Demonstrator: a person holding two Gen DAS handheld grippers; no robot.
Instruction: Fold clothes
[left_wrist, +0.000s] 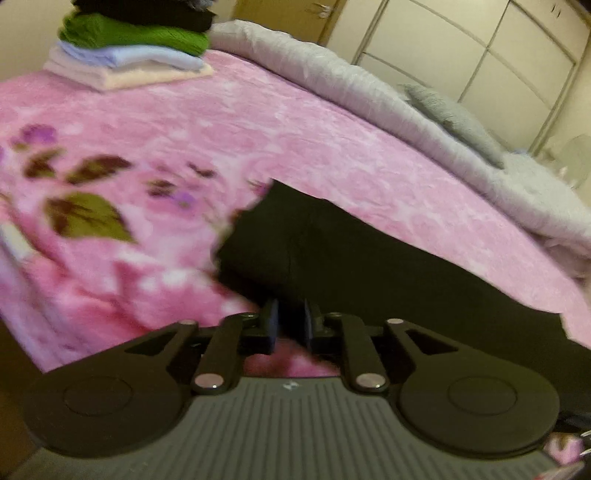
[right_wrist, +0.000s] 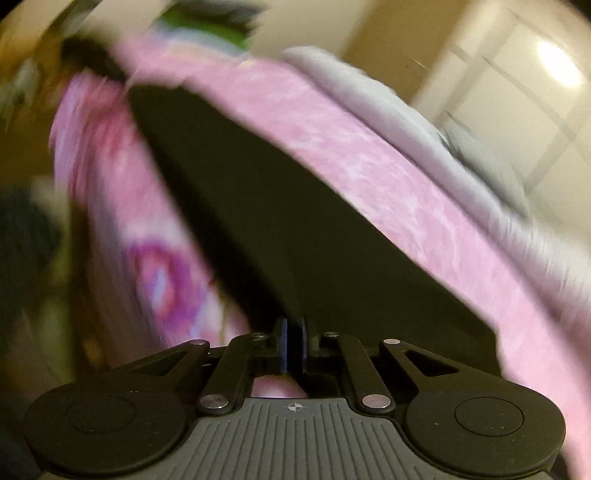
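A black garment (left_wrist: 369, 266) lies flat on the pink flowered bedspread (left_wrist: 221, 122), with its near edge running to my left gripper (left_wrist: 291, 314). The left jaws stand a narrow gap apart with that edge between them, and the pads do not press on it. In the blurred right wrist view the same black garment (right_wrist: 277, 203) stretches away from my right gripper (right_wrist: 293, 325). The right jaws are shut on the garment's near edge.
A stack of folded clothes (left_wrist: 129, 48), green and black on top of pale pieces, sits at the far left of the bed. A grey duvet (left_wrist: 369, 85) and a pillow (left_wrist: 454, 118) lie along the far side. Cream wardrobe doors (left_wrist: 498, 48) stand behind.
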